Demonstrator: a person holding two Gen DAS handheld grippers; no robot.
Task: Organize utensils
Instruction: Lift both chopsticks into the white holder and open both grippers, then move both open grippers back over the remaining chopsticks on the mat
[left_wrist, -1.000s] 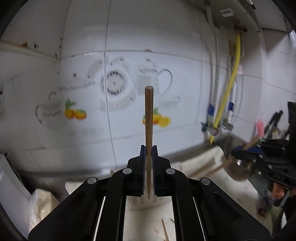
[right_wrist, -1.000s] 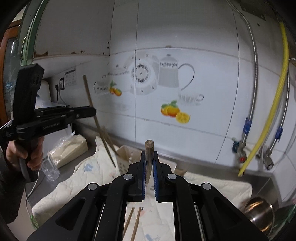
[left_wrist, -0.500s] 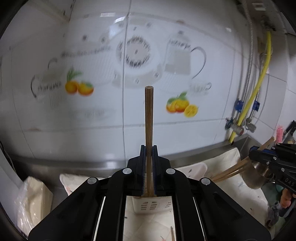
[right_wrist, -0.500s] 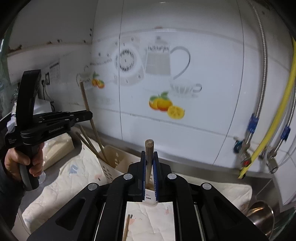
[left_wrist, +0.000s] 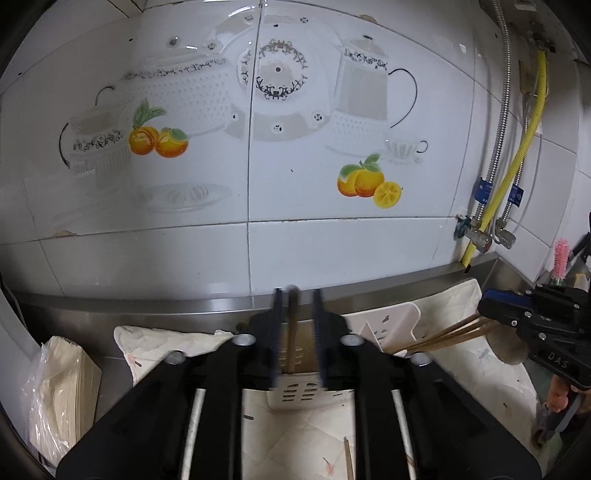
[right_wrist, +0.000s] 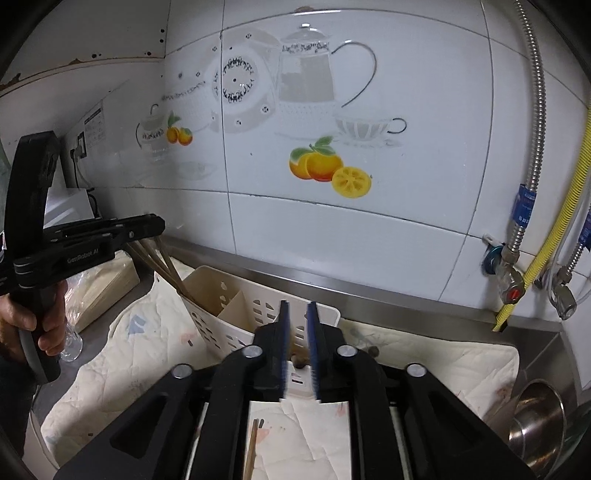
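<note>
A cream slotted utensil holder (left_wrist: 295, 391) (right_wrist: 236, 317) stands on a cloth by the tiled wall. My left gripper (left_wrist: 296, 295) is open above it, and a brown chopstick (left_wrist: 293, 332) stands between the parted jaws with its lower end in the holder. My right gripper (right_wrist: 296, 308) is open over the holder's right compartment, and a chopstick end (right_wrist: 298, 360) sits low between the jaws inside it. Several chopsticks (right_wrist: 162, 266) lean out of the holder's left compartment. Loose chopsticks (right_wrist: 253, 446) lie on the cloth below.
A quilted cloth (right_wrist: 122, 354) covers the steel counter. A bag of paper (left_wrist: 59, 387) lies at the left. A steel pot (right_wrist: 535, 424) sits at the right. Hoses and valves (right_wrist: 517, 266) hang on the wall. A glass (right_wrist: 72, 343) stands by the left hand.
Both grippers have moved down to the holder and opened. Both chopsticks have slid down from the jaws into the holder.
</note>
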